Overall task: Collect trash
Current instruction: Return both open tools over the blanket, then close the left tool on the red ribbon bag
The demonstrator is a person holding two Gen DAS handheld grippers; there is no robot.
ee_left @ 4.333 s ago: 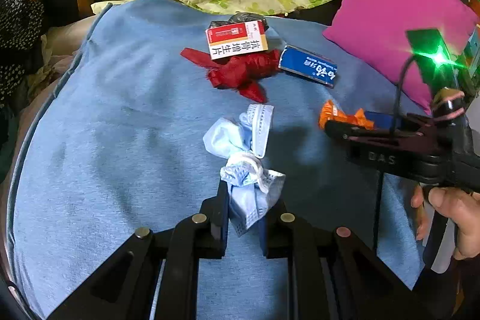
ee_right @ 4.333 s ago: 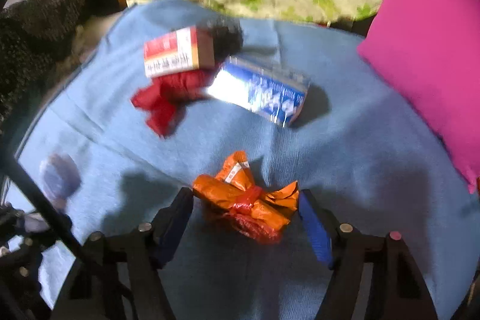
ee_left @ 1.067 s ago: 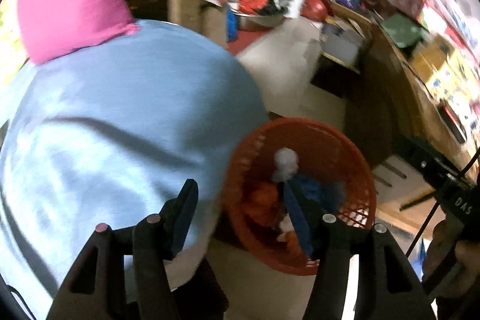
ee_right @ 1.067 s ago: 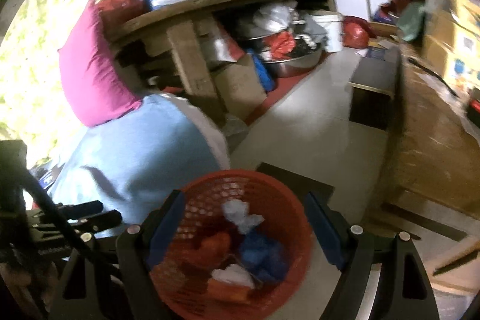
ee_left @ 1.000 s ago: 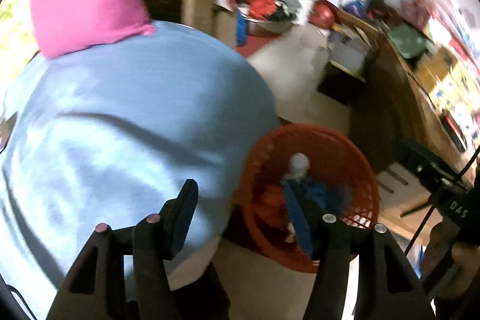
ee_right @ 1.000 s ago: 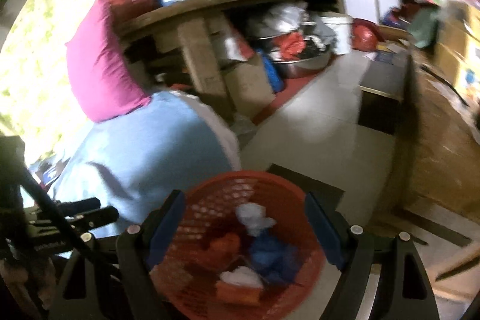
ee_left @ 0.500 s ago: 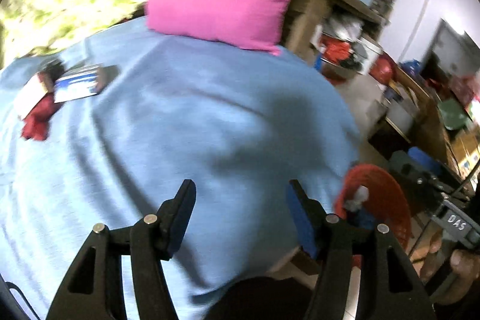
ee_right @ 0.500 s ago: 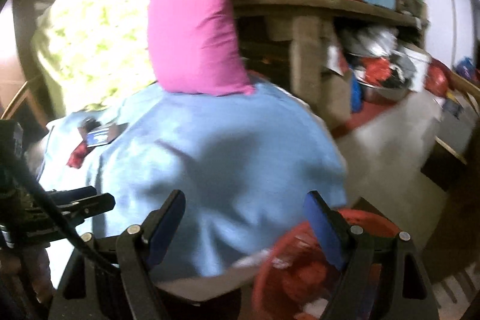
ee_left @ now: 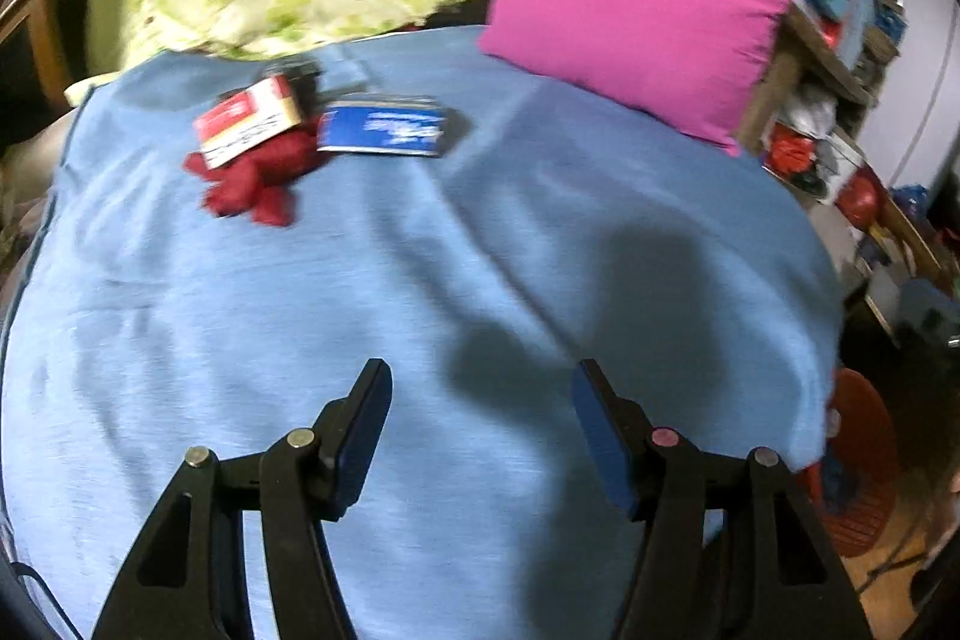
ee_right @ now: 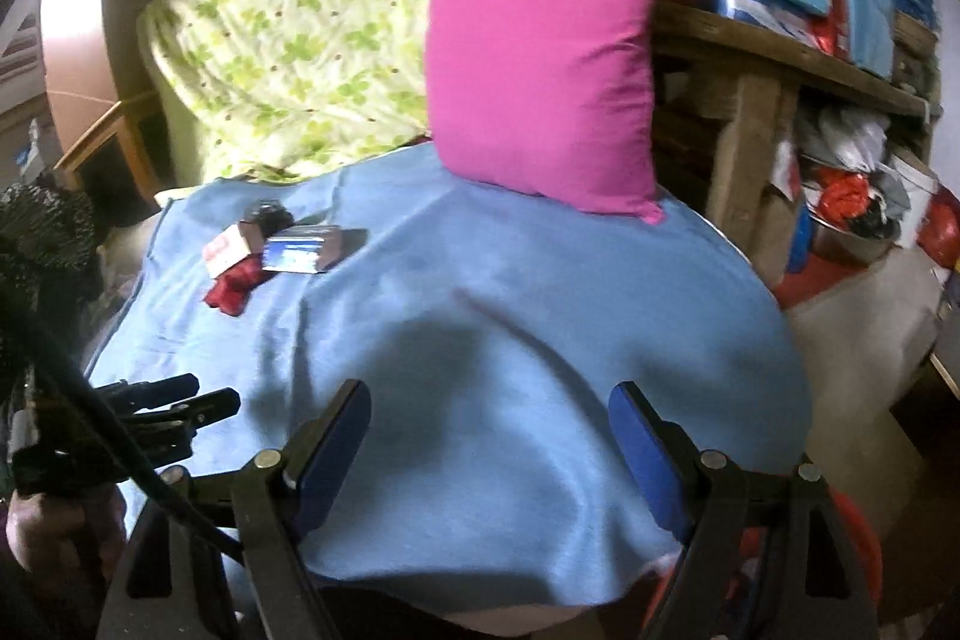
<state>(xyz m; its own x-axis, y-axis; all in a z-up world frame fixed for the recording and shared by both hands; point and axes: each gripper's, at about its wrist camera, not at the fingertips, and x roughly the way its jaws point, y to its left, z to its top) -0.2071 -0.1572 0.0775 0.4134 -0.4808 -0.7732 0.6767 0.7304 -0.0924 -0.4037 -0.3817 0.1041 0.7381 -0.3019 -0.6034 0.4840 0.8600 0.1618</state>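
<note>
Left wrist view is showing your left gripper point(ee_left: 480, 403) hanging over the blue blanket point(ee_left: 420, 280) with its jaws spread wide and nothing between them. Ahead of the jaws and off to their left, well apart from them, the leftover trash is sitting in a cluster near the far edge of the blanket. A red-and-white box point(ee_left: 249, 128) is lying flat, its long axis tilting up toward the right, and it is resting on a crumpled red wrapper point(ee_left: 252, 181) that is spilling out toward you. Just beside it on the right, a blue box point(ee_left: 384, 134) is lying flat with its long axis running nearly left to right. A dark object behind the boxes is too blurred to identify. At the right edge, beyond the blanket's drop, part of the orange basket point(ee_left: 861, 466) is showing on the floor.

From the right wrist view, your right gripper point(ee_right: 489, 421) is also hovering with jaws released and empty above the blanket's near edge. The same cluster is lying far ahead and left of it, red-and-white box point(ee_right: 225, 244) and blue box point(ee_right: 300, 250) touching. A pink pillow point(ee_right: 540, 70) is standing upright at the blanket's far side.
</note>
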